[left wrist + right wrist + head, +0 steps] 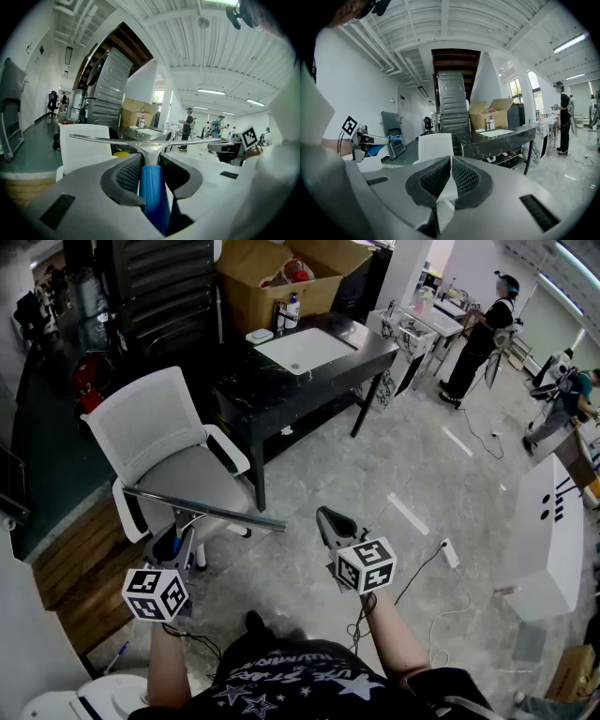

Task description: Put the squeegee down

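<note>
The squeegee has a blue handle (152,192) and a long metal blade bar (206,507) that lies level across the front of the white chair. My left gripper (178,542) is shut on the blue handle, and in the left gripper view its pads (127,174) press the handle from both sides, with the blade (140,140) just ahead. My right gripper (330,521) hangs over the floor to the right, apart from the squeegee. Its jaws (451,164) are shut on a thin white piece, cloth or paper (446,197).
A white office chair (164,442) stands just beyond the blade. Behind it is a black desk (281,395) bearing a white slab (305,350), small bottles and a cardboard box (281,273). A power strip (450,552) and cables lie on the floor. People (483,334) stand far right.
</note>
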The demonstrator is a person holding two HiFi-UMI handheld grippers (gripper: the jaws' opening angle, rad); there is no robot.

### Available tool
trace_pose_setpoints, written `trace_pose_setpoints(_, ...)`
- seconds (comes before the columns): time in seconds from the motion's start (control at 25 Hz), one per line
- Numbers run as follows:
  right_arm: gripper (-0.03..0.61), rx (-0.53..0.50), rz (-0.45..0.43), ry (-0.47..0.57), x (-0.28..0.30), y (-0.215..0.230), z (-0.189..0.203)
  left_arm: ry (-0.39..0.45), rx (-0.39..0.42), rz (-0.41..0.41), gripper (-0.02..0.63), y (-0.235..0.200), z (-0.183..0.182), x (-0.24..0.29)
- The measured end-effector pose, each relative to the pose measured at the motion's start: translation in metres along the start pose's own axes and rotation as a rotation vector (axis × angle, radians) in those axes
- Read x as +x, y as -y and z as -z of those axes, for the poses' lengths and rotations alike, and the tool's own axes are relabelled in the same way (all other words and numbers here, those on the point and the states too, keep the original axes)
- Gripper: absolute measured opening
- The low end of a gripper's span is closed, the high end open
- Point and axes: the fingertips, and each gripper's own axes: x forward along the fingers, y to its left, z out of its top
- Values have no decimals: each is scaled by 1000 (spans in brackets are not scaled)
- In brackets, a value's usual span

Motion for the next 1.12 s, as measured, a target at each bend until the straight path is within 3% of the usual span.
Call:
trace_pose_setpoints(0.44,49,-6,1,6,-13,2,0,-5,10,-12,137,8,5,-4)
trace_pose_setpoints(1.12,51,32,61,36,58,-9,-12,-18,18,63,137,-61,-7,44)
